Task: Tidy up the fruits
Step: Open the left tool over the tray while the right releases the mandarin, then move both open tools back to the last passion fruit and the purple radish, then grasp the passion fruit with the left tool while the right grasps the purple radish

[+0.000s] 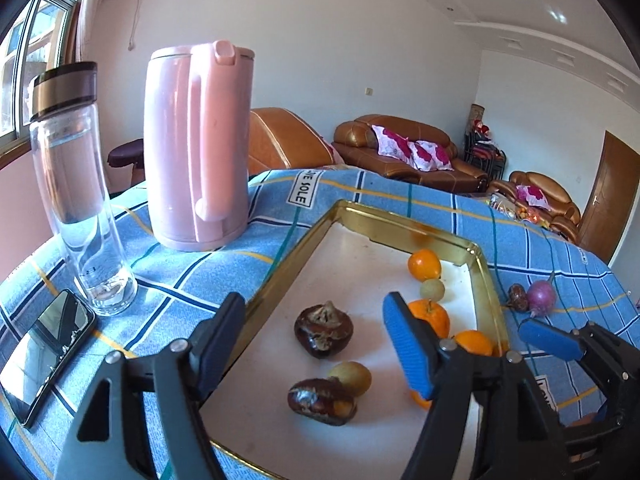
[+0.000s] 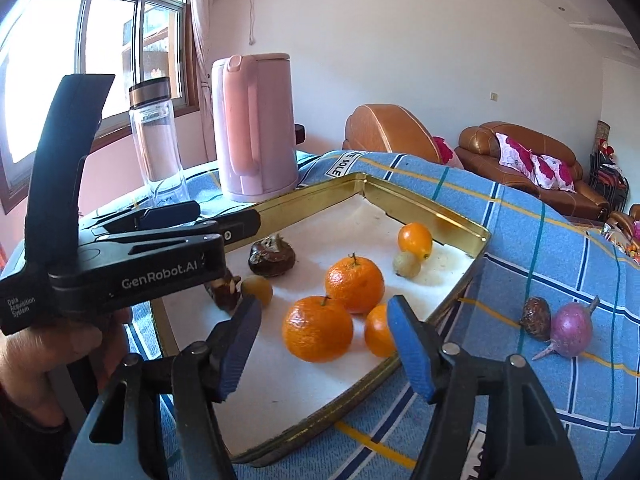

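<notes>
**Fruit on gold-rimmed tray; both grippers spread, holding nothing**

Three mandarins sit clustered near the tray's right rim, glossy and stemmed. A kumquat and a pale grape touch near the far right corner. Two dark water chestnuts and another grape lie toward the near left. The tray's white centre is bare. Off the tray, near the table's right edge, a purple radish touches a brown fruit. Left gripper and right gripper both stand open, empty.
</notes>
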A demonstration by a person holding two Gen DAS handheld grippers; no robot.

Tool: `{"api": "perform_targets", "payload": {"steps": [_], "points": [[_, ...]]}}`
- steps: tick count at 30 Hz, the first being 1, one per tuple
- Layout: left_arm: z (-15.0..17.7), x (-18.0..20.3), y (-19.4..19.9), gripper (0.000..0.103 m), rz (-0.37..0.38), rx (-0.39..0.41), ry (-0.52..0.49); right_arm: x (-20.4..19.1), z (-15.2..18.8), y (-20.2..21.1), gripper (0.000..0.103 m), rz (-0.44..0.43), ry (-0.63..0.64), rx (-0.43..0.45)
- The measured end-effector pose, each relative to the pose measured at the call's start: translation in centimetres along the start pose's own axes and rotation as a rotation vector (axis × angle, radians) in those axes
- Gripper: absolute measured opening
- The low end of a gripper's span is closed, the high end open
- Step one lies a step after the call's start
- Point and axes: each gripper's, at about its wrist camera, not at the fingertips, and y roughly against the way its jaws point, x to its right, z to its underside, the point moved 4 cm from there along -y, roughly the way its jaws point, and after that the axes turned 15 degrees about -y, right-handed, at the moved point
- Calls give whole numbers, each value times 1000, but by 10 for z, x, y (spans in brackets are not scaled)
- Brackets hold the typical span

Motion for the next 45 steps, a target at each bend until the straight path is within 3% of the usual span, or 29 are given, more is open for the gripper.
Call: {"api": "perform_targets", "payload": {"steps": [5, 11, 15, 17, 27, 29, 33, 36, 40, 45], "points": [[-25, 24, 14, 92, 25, 51, -32, 52, -20, 25, 67, 112, -73, 46], [-55, 70, 14, 101, 80, 93, -60, 144, -38, 37, 73, 315, -248, 68], [-67, 102, -2, 101, 128, 61, -81, 187, -40, 21, 76, 358, -357, 22], [-72, 116, -9, 102, 144, 57, -98, 202, -39, 14, 76, 335, -413, 11], [-82, 139, -35, 103, 146, 25, -130, 227, -22, -32, 76, 265, -552, -71], [-82, 143, -40, 103, 146, 18, -133, 231, -20, -32, 56, 222, -590, -81], [-80, 155, -50, 103, 169, -5, -139, 234, -18, -19, 56, 203, -602, -85], [-78, 171, -54, 103, 182, -7, -172, 236, -21, 4, 56, 236, -572, -50], [-74, 199, -63, 101, 202, -28, -230, 246, -21, 33, 56, 349, -520, -4], [-67, 234, -78, 83, 258, -73, -307, 265, -14, 52, 56, 437, -508, 10]]}}
